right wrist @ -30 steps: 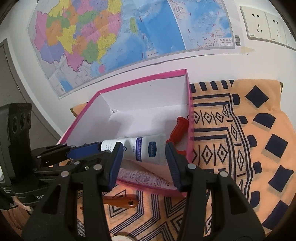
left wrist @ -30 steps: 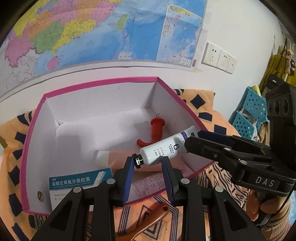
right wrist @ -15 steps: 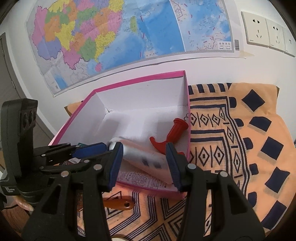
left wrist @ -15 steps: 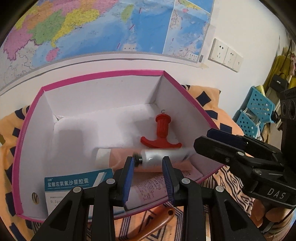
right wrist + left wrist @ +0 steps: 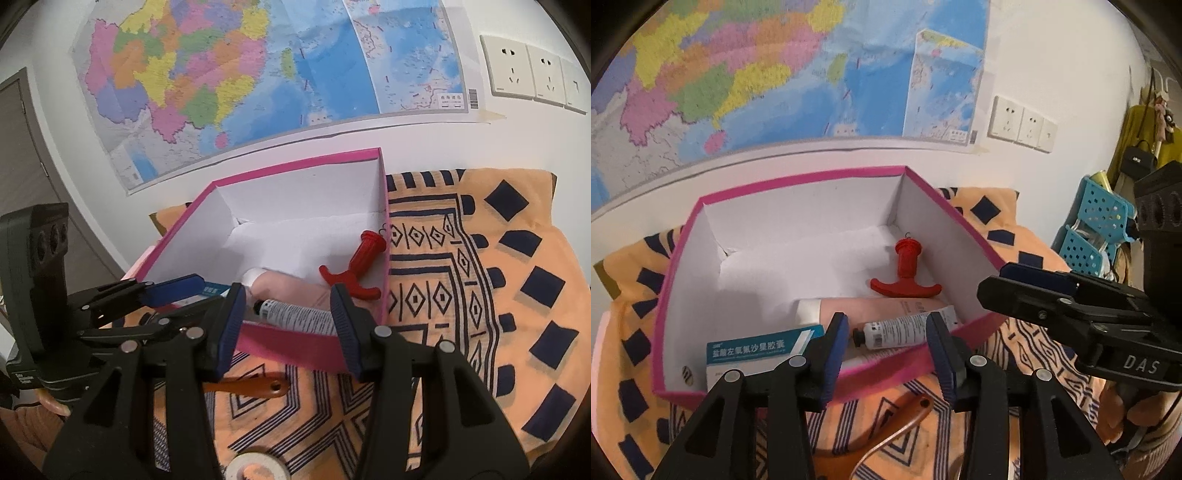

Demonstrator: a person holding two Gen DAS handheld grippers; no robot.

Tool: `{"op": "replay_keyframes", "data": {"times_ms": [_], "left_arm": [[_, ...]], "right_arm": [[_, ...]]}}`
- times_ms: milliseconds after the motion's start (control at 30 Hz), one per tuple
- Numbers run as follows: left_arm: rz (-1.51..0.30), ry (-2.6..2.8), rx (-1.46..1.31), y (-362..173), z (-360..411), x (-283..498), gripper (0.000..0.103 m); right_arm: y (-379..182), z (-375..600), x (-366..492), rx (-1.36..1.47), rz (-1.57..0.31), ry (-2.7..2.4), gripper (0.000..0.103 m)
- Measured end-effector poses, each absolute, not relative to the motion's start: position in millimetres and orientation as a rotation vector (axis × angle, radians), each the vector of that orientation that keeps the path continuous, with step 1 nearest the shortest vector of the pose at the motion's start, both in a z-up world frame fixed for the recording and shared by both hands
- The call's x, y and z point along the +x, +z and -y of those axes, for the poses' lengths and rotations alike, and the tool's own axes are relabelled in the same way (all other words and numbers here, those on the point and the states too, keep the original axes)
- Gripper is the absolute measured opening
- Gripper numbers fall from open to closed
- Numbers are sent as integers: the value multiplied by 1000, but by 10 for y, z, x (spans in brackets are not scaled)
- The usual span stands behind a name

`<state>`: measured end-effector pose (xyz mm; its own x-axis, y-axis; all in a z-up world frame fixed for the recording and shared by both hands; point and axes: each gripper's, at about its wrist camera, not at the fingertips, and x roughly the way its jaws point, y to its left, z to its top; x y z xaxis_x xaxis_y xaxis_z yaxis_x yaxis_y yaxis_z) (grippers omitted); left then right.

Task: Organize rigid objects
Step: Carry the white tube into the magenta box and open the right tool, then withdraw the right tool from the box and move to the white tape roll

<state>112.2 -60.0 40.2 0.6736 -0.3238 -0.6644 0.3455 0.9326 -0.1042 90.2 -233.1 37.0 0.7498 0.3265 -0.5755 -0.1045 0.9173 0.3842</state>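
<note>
A pink box (image 5: 960,229) with white walls stands on the patterned cloth. Inside lie a red T-handled tool (image 5: 905,273), a pale pink tube (image 5: 857,310), a blue-and-white medicine carton (image 5: 753,350) and a white tube with a black cap (image 5: 897,328). The white tube (image 5: 295,315) rests across the pink tube by the near wall. My left gripper (image 5: 886,343) hovers over that wall. Its jaws are opening, and the tube lies past the tips with no pad on it. My right gripper (image 5: 287,328) is open beside it, with nothing held.
A brown wooden handle (image 5: 886,435) lies on the cloth in front of the box, also seen as the wooden handle (image 5: 247,387). A roll of tape (image 5: 256,469) sits at the near edge. Behind the box are a wall map (image 5: 775,74) and sockets (image 5: 1019,122). Blue baskets (image 5: 1097,221) stand right.
The white tube, gripped at its cap by my left gripper a second ago, went down into the box and was let go. The left jaws have spread wider. The right jaws look unchanged.
</note>
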Motion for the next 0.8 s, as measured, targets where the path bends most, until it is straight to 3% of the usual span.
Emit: {"op": "replay_keyframes", "data": {"times_ms": [367, 800], "left_arm": [[-747, -419, 2, 352, 532, 729, 47], [-930, -503, 35, -272, 642, 327, 47]], "right_arm": [[354, 2236, 567, 328, -695, 293, 50], [-234, 2144, 165, 344, -877, 324, 50]]}}
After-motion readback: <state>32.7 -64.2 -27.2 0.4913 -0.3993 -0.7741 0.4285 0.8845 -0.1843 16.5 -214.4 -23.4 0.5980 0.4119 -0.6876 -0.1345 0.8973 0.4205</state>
